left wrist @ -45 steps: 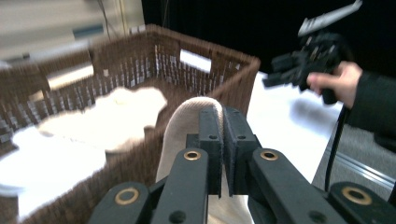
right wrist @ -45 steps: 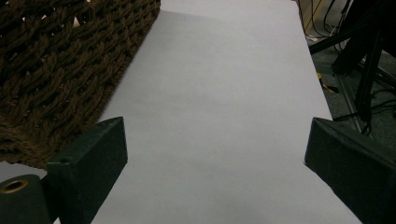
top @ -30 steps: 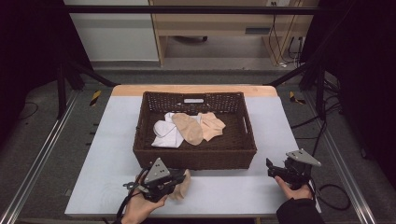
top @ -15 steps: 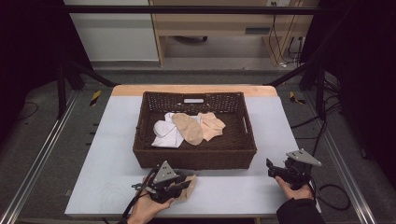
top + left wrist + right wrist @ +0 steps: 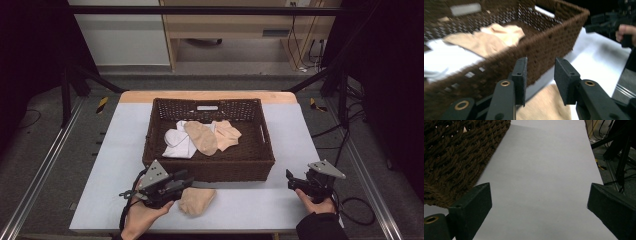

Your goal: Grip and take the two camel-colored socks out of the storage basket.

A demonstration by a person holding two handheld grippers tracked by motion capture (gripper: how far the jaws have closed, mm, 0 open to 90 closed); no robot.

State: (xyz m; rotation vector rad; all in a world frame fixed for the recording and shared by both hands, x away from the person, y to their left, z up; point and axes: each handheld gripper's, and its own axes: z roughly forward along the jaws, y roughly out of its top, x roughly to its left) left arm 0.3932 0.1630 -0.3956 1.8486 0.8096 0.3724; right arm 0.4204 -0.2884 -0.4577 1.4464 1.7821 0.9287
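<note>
So the beige sock (image 5: 196,200) is lying crumpled and soft on the surface (image 5: 260,205), just below and past the left gripper (image 5: 183,182), whose jaws have just been opening and are standing apart with nothing between them. It's sitting right beside the basket (image 5: 220,169). The right gripper (image 5: 291,181) is hanging wide open over bare surface.

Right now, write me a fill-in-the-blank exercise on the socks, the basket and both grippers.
1. The beige sock lies on the table, ____ the wicker basket.
2. The left gripper, jaws just opening, has ____ between its pads.
3. The lightest sock in the basket is ____.
4. The right gripper stands with its jaws wide ____.

Missing words: outside; nothing; white; open
</note>
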